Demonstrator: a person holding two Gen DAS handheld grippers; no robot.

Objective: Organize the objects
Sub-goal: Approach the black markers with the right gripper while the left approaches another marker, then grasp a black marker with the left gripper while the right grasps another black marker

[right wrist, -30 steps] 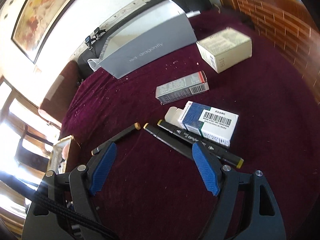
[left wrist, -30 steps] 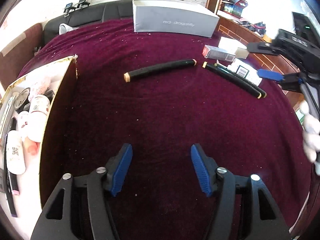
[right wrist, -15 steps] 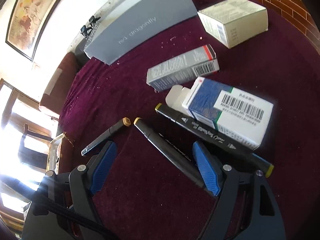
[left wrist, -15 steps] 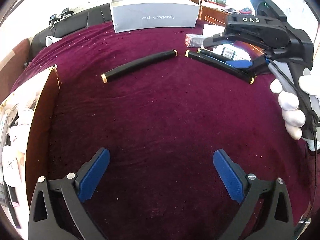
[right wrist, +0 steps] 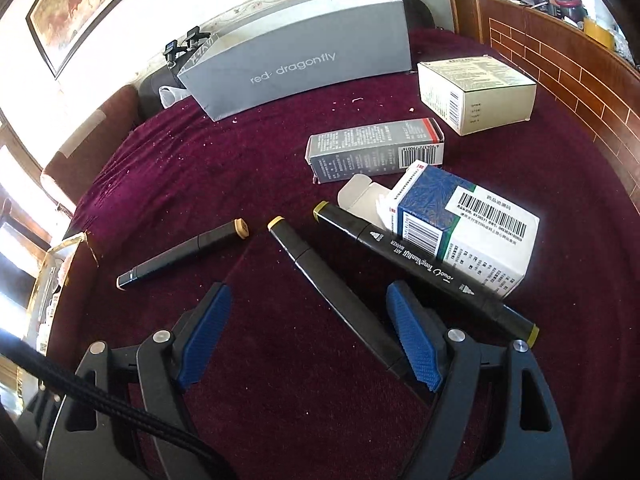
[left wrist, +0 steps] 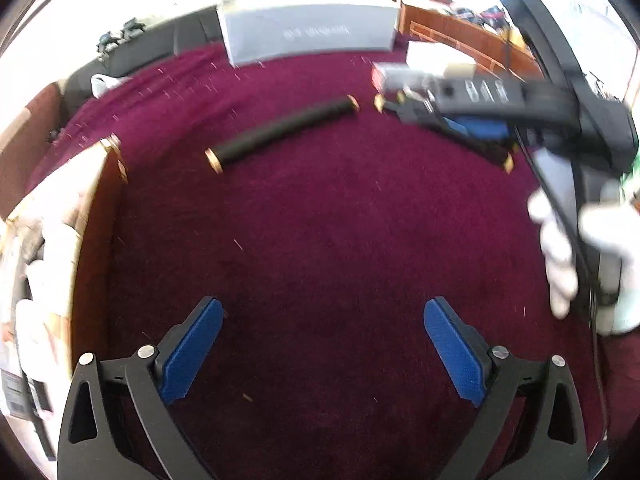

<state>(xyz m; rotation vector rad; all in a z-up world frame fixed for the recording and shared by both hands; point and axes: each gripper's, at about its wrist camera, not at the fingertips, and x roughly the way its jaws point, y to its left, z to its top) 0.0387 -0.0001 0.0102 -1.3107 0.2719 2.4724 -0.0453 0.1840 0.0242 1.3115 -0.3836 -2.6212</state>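
Three black markers with yellow ends lie on the maroon cloth. My right gripper is open, low over the middle marker, whose near end lies by the right fingertip. The left marker lies apart to the left. The right marker rests against a blue and white box. My left gripper is open and empty over bare cloth, well short of the left marker. The right gripper shows in the left wrist view over the other markers.
A grey "red dragonfly" box stands at the back. A grey carton and a white box lie near the markers. An open cardboard box holding several items sits at the left. A brick-pattern ledge runs along the right.
My left gripper opened wide, then held. My right gripper moved forward and down over the middle marker, which now lies between its fingers.
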